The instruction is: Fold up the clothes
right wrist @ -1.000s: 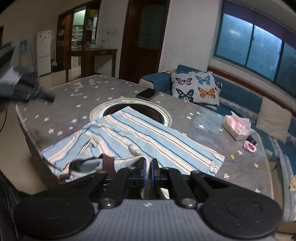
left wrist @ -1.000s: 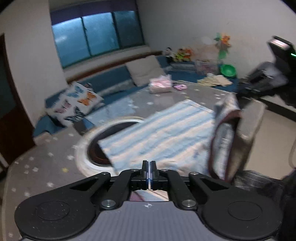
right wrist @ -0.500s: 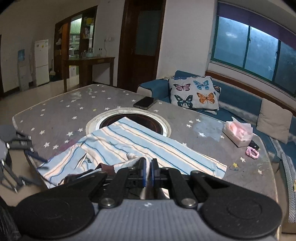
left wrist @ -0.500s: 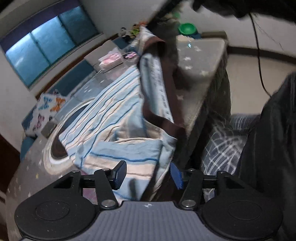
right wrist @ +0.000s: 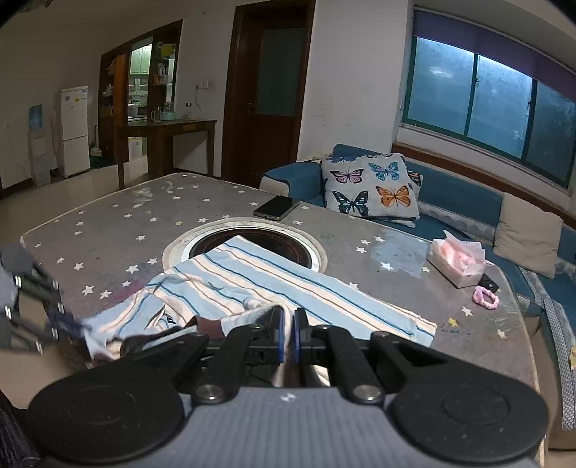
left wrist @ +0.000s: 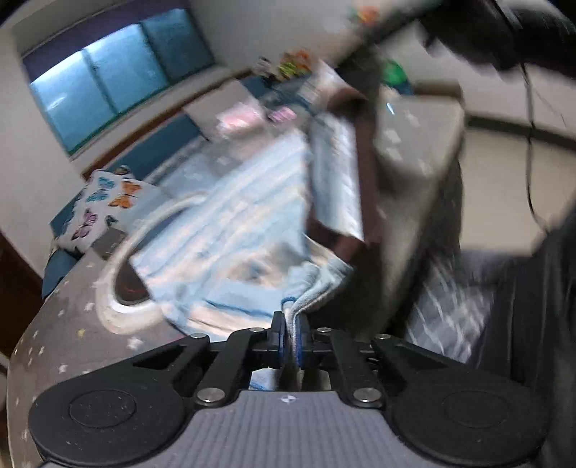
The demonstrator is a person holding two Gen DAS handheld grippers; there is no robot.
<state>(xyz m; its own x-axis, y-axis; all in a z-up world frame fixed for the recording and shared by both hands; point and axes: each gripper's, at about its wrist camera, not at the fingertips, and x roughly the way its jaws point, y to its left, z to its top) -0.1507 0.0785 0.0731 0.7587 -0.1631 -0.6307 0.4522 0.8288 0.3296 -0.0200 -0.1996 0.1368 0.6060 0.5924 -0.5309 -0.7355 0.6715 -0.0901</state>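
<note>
A blue and white striped garment (right wrist: 288, 284) with a brown trim lies on the grey star-patterned table (right wrist: 118, 230), partly over the round burner recess (right wrist: 252, 237). My right gripper (right wrist: 287, 334) is shut on its near edge. My left gripper (left wrist: 289, 336) is shut on a bunched corner of the same garment (left wrist: 230, 230) at the table's near side. The left gripper also shows blurred at the left of the right wrist view (right wrist: 39, 309). The right gripper shows as a dark blur at the top right of the left wrist view (left wrist: 496, 32).
A phone (right wrist: 277, 207) lies past the burner. A tissue pack (right wrist: 459, 261), a black key fob and a pink hair tie (right wrist: 486, 298) sit at the table's right. A blue sofa with a butterfly cushion (right wrist: 374, 187) runs behind. My legs (left wrist: 522, 306) are by the table edge.
My left gripper was shut, opened half a second ago beside the garment's corner, and has now shut on it. The right gripper has stayed shut on the near edge.
</note>
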